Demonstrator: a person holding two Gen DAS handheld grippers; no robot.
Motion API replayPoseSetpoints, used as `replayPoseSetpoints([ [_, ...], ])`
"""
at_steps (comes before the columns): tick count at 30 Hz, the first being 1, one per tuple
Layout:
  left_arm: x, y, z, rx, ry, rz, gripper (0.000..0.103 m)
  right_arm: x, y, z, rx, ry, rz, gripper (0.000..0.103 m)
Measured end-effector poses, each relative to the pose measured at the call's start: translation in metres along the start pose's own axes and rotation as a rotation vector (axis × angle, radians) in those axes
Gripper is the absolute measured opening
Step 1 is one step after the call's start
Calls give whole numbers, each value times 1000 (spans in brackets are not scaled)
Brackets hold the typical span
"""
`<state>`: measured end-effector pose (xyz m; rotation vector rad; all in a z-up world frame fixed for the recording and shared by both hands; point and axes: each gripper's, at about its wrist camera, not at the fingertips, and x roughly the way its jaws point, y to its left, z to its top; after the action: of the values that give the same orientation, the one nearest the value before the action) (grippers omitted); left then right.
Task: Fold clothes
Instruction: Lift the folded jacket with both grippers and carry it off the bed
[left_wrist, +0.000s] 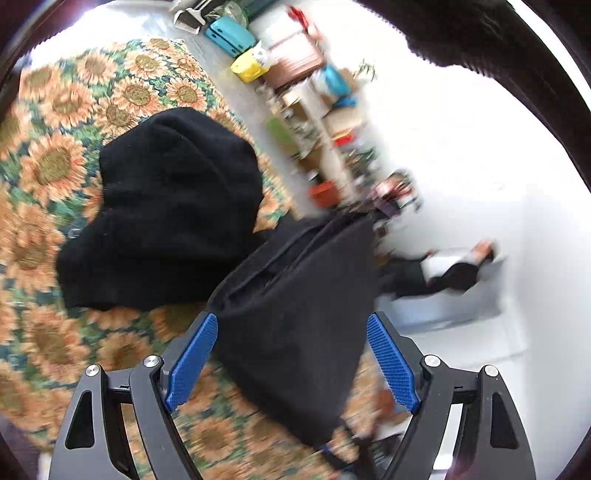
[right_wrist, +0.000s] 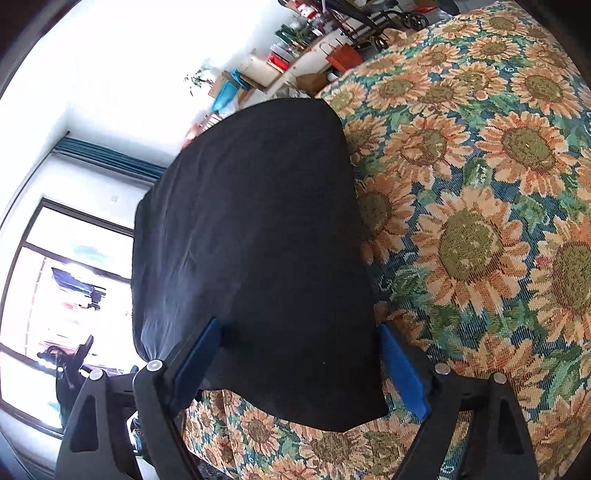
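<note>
A black garment (left_wrist: 295, 314) hangs or lies between the blue pads of my left gripper (left_wrist: 291, 325), whose jaws stand wide apart around the cloth. A second black knitted garment (left_wrist: 166, 206) lies bunched on the sunflower-patterned cloth (left_wrist: 55, 166) beyond it. In the right wrist view a smooth black garment (right_wrist: 255, 258) fills the space between the blue pads of my right gripper (right_wrist: 299, 332), whose jaws also stand wide apart. The cloth drapes over the edge of the sunflower surface (right_wrist: 480, 221).
Cluttered shelves (left_wrist: 325, 140) with a teal case (left_wrist: 229, 33) and yellow bag (left_wrist: 247, 66) stand against the white wall. A window (right_wrist: 70, 280) and teal curtain (right_wrist: 110, 158) show left in the right wrist view. A wheeled frame (right_wrist: 384, 18) stands beyond the table.
</note>
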<state>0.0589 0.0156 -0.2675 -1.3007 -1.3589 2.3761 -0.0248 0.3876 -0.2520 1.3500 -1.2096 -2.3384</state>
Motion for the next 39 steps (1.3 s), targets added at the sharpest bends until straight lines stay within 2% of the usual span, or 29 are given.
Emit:
replayPoseSetpoints([
  [3,-1,-21,-8,54,107,74,83,0,4,1,14,25,-9,90],
  [5,13,-25,-24,47,154,103,83,5,4,3,30,36,-9,92],
  [7,27,-22,-41,-9,171,105,83,10,4,5,46,47,-10,94],
  [9,70,-4,-50,-123,185,66,83,14,4,7,62,60,-10,95],
  [10,77,3,-57,-184,191,45,83,16,3,8,69,69,-10,95],
  [12,94,7,-71,-251,205,40,83,19,3,9,82,83,-11,95],
  [14,114,10,-86,-303,224,28,83,14,6,10,93,87,-19,88],
  [16,125,10,-96,-343,208,-12,84,9,9,11,99,87,-24,79],
  [18,132,9,-102,-370,179,-35,85,0,19,11,83,76,-21,76],
  [21,149,4,-105,-387,165,-8,103,-5,34,11,56,78,-35,75],
  [24,174,4,-108,-445,204,-42,103,-4,45,15,20,83,-55,75],
  [26,186,-1,-109,-457,195,-58,102,-3,47,17,5,101,-76,75],
  [27,192,-4,-109,-459,186,-64,96,-2,46,18,3,111,-82,75],
  [29,197,-9,-112,-453,177,-59,92,2,42,20,7,138,-89,75],
  [31,202,-14,-115,-444,171,-51,78,6,36,22,18,154,-90,76],
  [34,207,-20,-116,-431,180,-56,65,13,33,25,15,187,-88,78],
  [36,210,-22,-116,-434,202,-83,59,16,33,29,-7,211,-80,80],
  [39,217,-25,-118,-453,228,-118,56,22,36,40,-67,247,-45,85],
])
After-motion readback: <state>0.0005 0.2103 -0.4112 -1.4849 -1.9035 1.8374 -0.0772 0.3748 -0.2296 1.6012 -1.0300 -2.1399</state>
